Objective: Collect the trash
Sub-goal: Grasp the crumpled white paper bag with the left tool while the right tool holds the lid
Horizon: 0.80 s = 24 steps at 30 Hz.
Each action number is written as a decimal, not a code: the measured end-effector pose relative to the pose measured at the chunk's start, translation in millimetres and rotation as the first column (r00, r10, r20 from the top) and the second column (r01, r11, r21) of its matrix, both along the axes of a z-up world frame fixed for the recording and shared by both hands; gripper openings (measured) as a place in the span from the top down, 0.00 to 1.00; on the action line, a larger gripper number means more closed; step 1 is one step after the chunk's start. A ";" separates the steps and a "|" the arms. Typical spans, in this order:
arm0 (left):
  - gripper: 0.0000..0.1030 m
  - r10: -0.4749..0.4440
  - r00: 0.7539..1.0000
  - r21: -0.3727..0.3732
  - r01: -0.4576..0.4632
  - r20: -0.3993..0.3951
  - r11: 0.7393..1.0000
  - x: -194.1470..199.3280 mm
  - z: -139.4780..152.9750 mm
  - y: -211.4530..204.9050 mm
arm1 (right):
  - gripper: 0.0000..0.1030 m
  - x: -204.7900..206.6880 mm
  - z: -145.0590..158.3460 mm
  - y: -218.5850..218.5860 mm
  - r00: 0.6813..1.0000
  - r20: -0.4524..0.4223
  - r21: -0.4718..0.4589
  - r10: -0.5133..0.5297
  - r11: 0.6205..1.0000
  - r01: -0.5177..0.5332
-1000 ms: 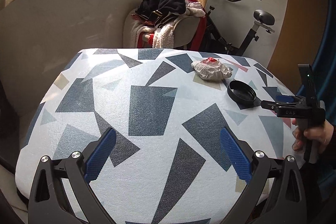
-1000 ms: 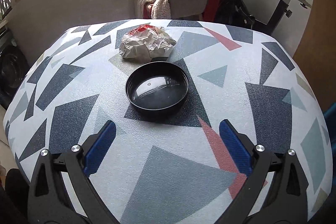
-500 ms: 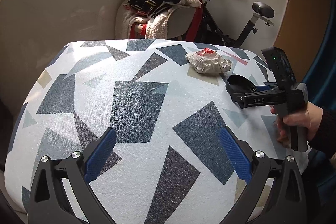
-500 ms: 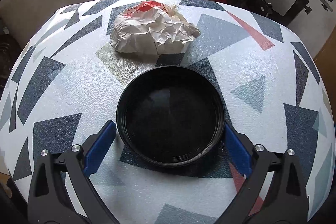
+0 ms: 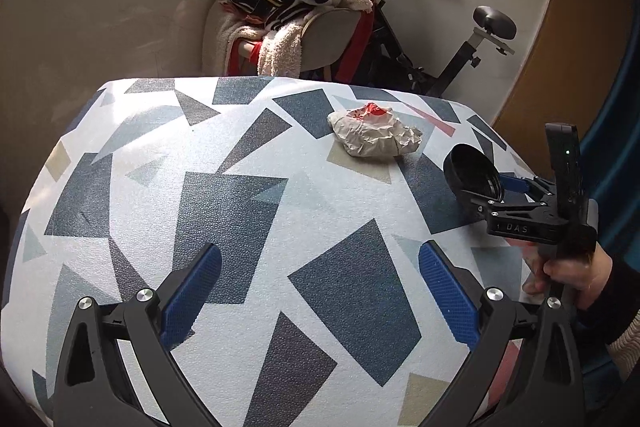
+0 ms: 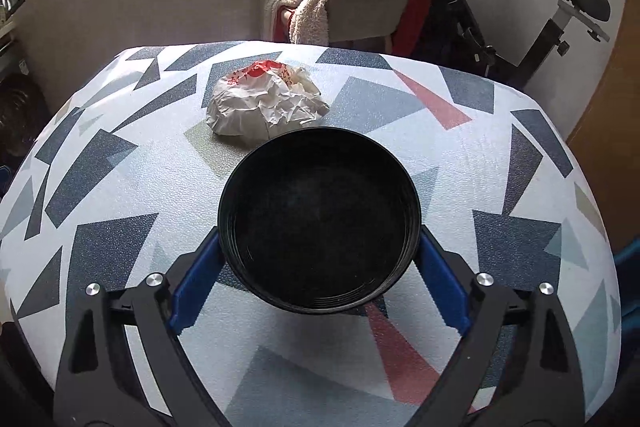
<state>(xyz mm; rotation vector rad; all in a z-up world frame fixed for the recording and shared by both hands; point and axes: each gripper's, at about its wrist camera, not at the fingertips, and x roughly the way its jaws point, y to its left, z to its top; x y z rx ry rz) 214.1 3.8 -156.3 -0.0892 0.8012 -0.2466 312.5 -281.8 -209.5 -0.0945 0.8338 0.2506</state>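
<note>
The right hand-held gripper pinches a black round lid by its rim between both blue pads, lifted and tilted above the patterned counter. A crumpled paper wrapper lies on the counter just beyond the lid. The left hand-held gripper hangs spread wide over the counter, holding nothing.

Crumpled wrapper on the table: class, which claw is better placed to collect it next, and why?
Left. The left claw is open and empty; the right claw already grips the black lid short of the crumpled wrapper.
</note>
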 end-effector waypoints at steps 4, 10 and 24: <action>0.06 -0.020 1.000 -0.016 0.020 -0.022 1.000 21.6 -1.2 -17.5 | 0.12 0.2 -0.9 -23.0 0.998 0.032 0.026 -0.056 0.998 0.055; 0.06 -0.075 0.997 -0.010 0.075 -0.027 0.997 68.4 -10.9 -48.9 | 0.12 -0.6 -4.3 -38.6 0.993 0.055 0.077 -0.108 0.992 0.104; 0.06 0.038 0.989 -0.190 -0.065 -0.141 0.980 207.9 -53.6 -73.7 | 0.12 -3.7 -5.0 -48.0 0.989 0.067 0.131 -0.129 0.984 0.119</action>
